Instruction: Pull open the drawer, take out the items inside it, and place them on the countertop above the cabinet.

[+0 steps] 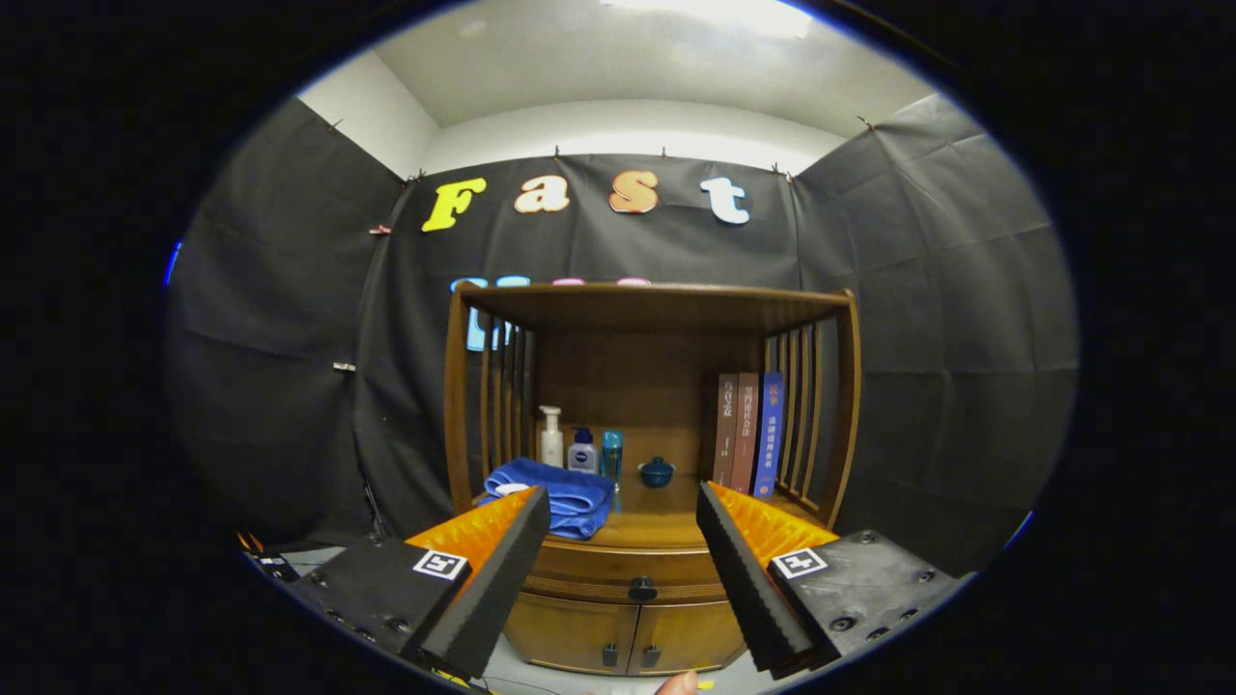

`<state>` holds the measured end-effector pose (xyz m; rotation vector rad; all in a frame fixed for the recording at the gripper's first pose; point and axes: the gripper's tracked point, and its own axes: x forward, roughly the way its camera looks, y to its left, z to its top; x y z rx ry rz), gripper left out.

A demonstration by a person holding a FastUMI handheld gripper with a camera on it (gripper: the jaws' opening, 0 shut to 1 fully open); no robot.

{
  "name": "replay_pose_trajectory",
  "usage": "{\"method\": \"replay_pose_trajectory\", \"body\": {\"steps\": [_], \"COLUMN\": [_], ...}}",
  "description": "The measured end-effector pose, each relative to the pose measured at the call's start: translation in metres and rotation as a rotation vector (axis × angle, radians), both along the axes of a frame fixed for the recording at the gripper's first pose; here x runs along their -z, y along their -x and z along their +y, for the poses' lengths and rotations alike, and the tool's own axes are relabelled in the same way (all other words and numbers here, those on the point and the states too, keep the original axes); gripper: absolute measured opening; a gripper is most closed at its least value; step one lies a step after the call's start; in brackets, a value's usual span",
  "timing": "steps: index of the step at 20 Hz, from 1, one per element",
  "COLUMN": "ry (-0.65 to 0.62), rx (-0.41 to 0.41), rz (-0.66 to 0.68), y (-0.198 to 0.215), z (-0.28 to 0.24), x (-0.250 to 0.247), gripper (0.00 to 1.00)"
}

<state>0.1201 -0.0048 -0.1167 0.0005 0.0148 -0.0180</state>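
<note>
Wooden cabinet with slatted sides, viewed head-on from a short way back, against the black cloth wall of the booth. Tongs held wide open and empty, gripping nothing, fingers spread to either side of the cabinet's middle. Shallow wooden drawer with a small dark knob, closed, set just below the brown wooden counter and seen between and beyond the fingertips; contents hidden, so number and kind of items unknown. Below it, two small cabinet doors with dark pulls. On the counter: folded blue towel close to the front edge, white pump bottle, small white-and-blue bottle, slim teal bottle, small dark-blue lidded bowl, three upright books. Probable risks, judged from this layout: knob small and rounded, hence liable to slip from the pads if closed off-centre or too shallowly; pull not in line with the drawer's travel likely to jam it or nudge the whole cabinet; confusion with the door pulls beneath if approached too low; towel overhanging near the edge likely to be snagged or dragged off by the left finger; free counter space limited to the middle, so careless placement apt to topple the bottles or the bowl.
</note>
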Motion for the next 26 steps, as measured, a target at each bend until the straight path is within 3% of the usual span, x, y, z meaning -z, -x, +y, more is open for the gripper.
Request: {"method": "replay_pose_trajectory", "body": {"steps": [4, 9, 16, 18, 22, 24, 26], "ry": [-0.015, 0.002, -0.020, -0.016, -0.028, -0.025, -0.021], "rx": [0.030, 0.009, 0.037, 0.053, 0.046, 0.042, 0.037], "rz": [0.071, 0.143, 0.234, 0.240, 0.244, 0.236, 0.252], "y": [-0.040, -0.080, -0.124, -0.130, -0.137, -0.139, -0.132], "z": [-0.013, -0.011, -0.013, -0.021, -0.021, -0.022, -0.022], "x": [0.070, 0.153, 0.234, 0.245, 0.253, 0.256, 0.252], "gripper": [0.99, 0.99, 0.99, 0.94, 0.53, 0.46, 0.29]}}
